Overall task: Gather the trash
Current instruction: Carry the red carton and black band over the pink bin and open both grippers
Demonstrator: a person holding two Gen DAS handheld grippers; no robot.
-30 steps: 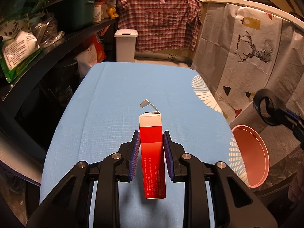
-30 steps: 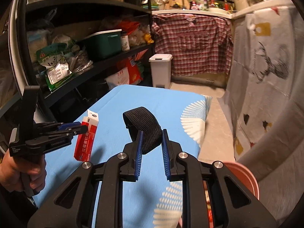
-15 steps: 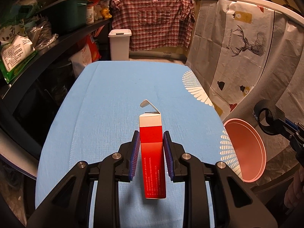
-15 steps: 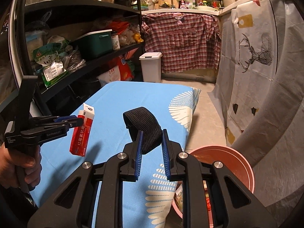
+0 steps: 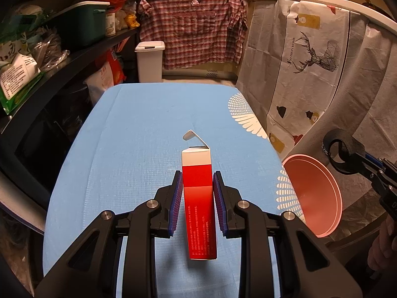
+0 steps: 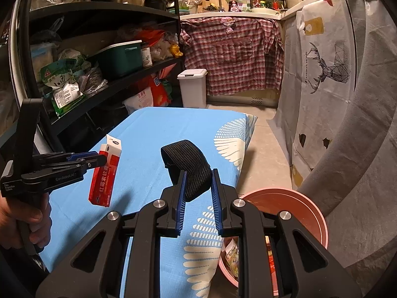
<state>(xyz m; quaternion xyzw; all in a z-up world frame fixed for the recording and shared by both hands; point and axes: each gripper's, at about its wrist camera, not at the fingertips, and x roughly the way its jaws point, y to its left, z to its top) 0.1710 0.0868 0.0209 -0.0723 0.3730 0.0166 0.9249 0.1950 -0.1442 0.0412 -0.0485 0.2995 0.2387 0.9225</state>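
Pink basin (image 6: 320, 221) held wrappers; left gripper (image 5: 197, 186) clamped red carton (image 5: 198, 198), right gripper (image 6: 197, 182) clamped black strap (image 6: 191, 159).

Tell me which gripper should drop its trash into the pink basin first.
Right, probably. The right gripper, shut on the black strap, hangs beside the pink basin. The left gripper holds the red carton above the blue table, farther from the basin.
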